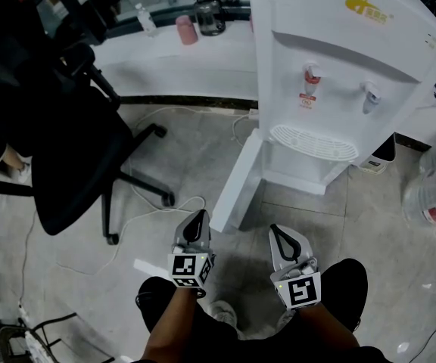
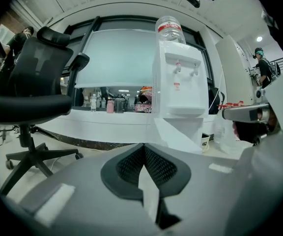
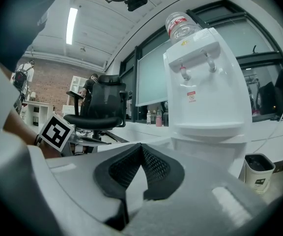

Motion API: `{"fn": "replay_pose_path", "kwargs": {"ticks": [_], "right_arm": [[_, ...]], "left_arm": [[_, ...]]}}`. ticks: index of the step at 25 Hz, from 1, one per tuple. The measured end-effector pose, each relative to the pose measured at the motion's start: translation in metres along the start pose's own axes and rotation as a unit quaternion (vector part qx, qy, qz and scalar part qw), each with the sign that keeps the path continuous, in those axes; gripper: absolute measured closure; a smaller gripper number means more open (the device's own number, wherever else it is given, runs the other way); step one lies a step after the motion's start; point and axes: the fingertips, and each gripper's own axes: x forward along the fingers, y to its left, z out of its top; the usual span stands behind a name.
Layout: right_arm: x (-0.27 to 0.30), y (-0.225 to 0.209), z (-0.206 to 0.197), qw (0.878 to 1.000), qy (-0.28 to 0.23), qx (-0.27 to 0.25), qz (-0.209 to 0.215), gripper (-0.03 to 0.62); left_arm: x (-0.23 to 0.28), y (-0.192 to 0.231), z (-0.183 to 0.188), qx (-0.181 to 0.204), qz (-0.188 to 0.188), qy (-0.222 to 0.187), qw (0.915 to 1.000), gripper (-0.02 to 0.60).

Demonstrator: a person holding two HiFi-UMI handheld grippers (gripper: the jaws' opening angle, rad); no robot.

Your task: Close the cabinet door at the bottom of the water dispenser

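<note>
We're looking down on the left gripper [image 1: 200,216] and right gripper [image 1: 275,229], side by side, low and near us, both pointing at the water dispenser [image 1: 339,59] and well apart from it. Each gripper view shows the black pads meeting at their tips with nothing between them, so both tongs are closed and empty. The cabinet door [image 1: 239,180] at the bottom of the dispenser stands wide open, swung out toward us on the dispenser's left side, its near edge just beyond the left gripper's tip and not touching it. The head view gives us the floor: a black office chair [image 1: 59,150] to the left, a white cable [image 1: 146,214] looping across the tiles, a clear water jug [image 1: 434,187] at the far right, and a pink cup [image 1: 186,30] on the white counter behind. It cuts off the dispenser's top, though, and there the gripper views help: both show an upturned bottle [image 2: 170,29] seated on the dispenser. The right gripper view alone picks out a small bin [image 3: 258,172] beside the dispenser's base and catches the left gripper's marker cube [image 3: 55,131] off to its left. The left gripper view shows a person [image 2: 264,65] standing in the far right background.
</note>
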Motion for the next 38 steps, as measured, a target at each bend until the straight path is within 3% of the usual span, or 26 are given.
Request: {"fn": "replay_pose_path", "kwargs": {"ticks": [15,26,38], "right_arm": [[-0.010,-0.022,0.006,0.999,-0.014,0.017,-0.032,0.591],[-0.034,-0.076,-0.008,0.993,0.017,0.021,-0.116,0.591],[-0.059,-0.103,-0.023,0.986,0.032,0.038,-0.158,0.591]], "left_arm": [[0.009,-0.071,-0.009,0.012,-0.089,0.017,0.9959,0.563],[0.023,-0.124,-0.013,0.040,-0.155,0.006,0.9870,0.563],[0.055,-0.176,-0.001,0.034,-0.211,-0.011,0.9768,0.563]]}}
